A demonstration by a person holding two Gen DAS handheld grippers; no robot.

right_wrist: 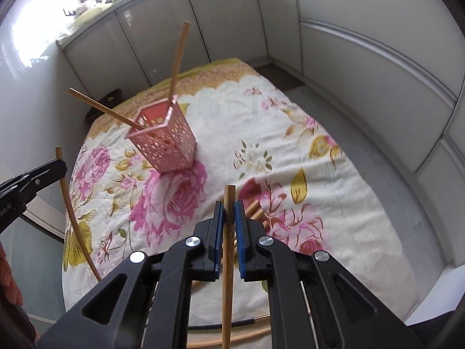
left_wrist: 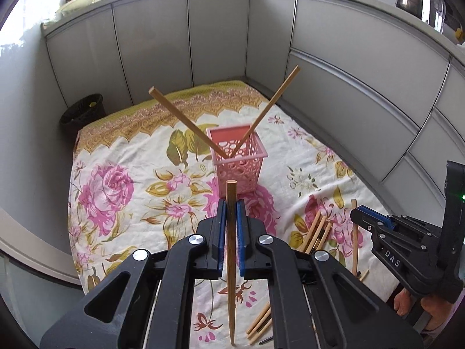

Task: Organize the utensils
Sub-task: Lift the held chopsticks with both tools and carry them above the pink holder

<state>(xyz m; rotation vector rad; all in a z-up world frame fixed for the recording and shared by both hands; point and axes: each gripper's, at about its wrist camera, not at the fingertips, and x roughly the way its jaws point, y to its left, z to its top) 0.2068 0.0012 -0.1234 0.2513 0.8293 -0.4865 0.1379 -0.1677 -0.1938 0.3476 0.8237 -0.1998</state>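
Our left gripper (left_wrist: 231, 212) and right gripper (right_wrist: 229, 215) angle downward, each clamping one bamboo chopstick (left_wrist: 231, 261); pink holder (left_wrist: 237, 160) stands upright.

R tongs (right_wrist: 229, 212) tight on chopstick (right_wrist: 227, 276), pink holder (right_wrist: 171, 145) w/ 2 sticks ahead

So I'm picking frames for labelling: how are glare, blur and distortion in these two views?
Left wrist view: sharp, with the window blown out at upper left and fisheye bending the cabinet fronts. Right wrist view: window glare washes across the glossy cabinets, the pink basket looks tilted by the lens, and the cloth is slightly soft.
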